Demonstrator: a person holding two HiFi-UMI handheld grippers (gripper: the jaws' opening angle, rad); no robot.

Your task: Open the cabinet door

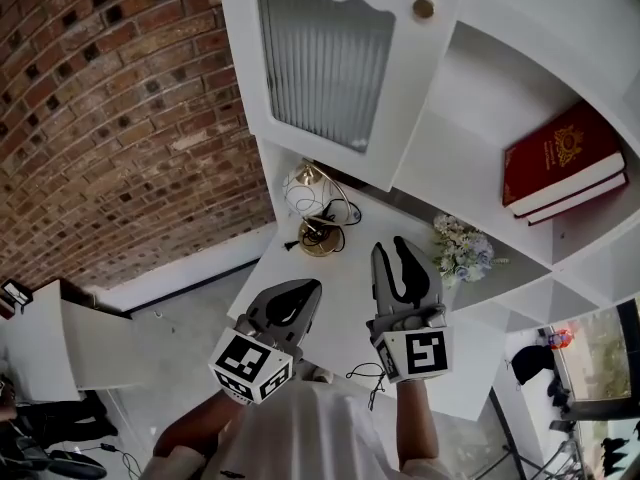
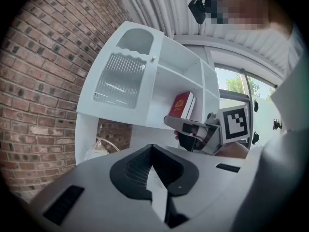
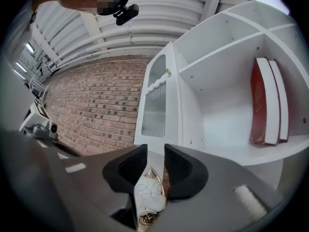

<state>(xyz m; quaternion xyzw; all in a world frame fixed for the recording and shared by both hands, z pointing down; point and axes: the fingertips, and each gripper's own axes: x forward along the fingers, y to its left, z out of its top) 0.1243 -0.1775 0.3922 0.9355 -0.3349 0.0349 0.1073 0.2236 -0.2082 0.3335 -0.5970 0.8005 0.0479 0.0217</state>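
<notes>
Standing ajar at the upper left corner of the cabinet [image 1: 480, 88], the cabinet door [image 1: 325, 68] holds its knob [image 1: 423, 9] above the nearer right gripper [image 1: 395, 253], whose jaws are parted and empty, while the left gripper [image 1: 305, 290] is pinched closed on nothing.

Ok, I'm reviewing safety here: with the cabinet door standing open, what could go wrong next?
The open door juts out toward the person; a careless lift could knock it. The right tongs, open and empty, hang near the flowers and the lamp with its loose cord; a forward move might topple or snag them.
</notes>
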